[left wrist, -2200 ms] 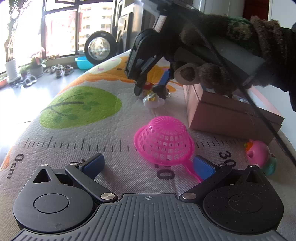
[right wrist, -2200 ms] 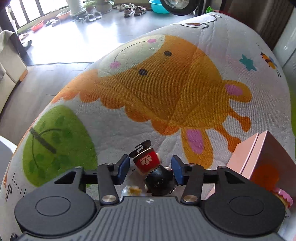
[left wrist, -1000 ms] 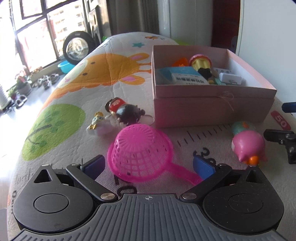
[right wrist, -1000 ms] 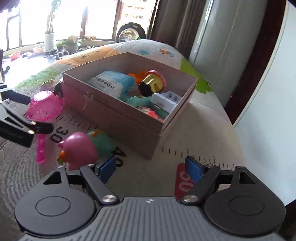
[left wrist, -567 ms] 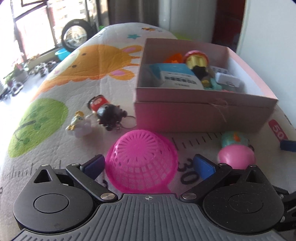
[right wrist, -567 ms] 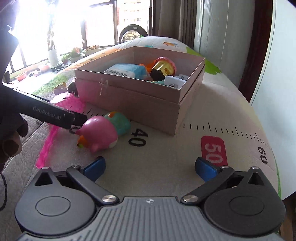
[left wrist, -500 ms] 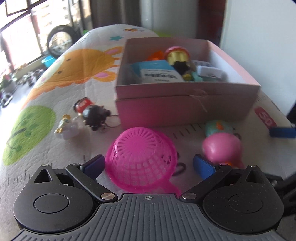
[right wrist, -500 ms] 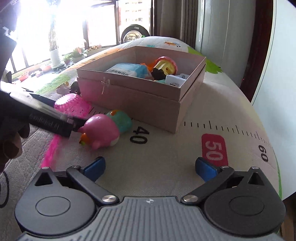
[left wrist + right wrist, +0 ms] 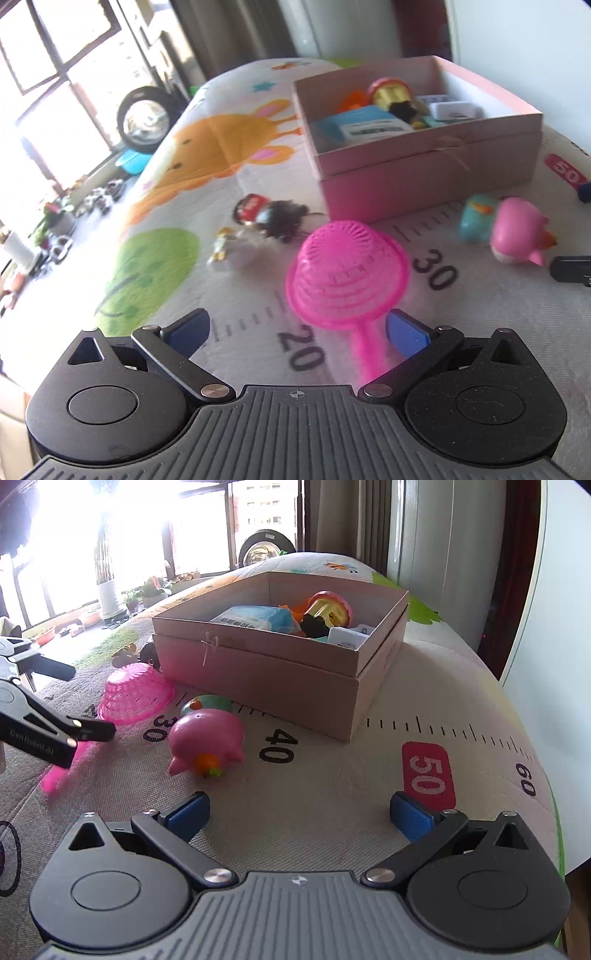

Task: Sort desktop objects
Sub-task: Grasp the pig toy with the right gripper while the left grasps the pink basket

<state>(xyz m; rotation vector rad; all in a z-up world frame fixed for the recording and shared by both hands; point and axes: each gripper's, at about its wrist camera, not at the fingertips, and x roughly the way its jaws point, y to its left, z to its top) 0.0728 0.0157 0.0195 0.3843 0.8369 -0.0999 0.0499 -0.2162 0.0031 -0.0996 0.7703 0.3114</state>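
The left gripper (image 9: 297, 328) stands wide open, the pink strainer's (image 9: 347, 271) handle lying loose between its fingers. The right gripper (image 9: 299, 810) is fully open and empty over the mat (image 9: 332, 775); beyond it a pink toy (image 9: 207, 742) lies beside the pink box (image 9: 280, 664).

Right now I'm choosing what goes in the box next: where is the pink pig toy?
The pink pig toy lies on the mat in front of the pink box, touching a teal toy, right of the pink strainer.

Strainer (image 9: 347, 273) and pig toy (image 9: 517, 236) before box (image 9: 424, 173), on mat (image 9: 166, 258)
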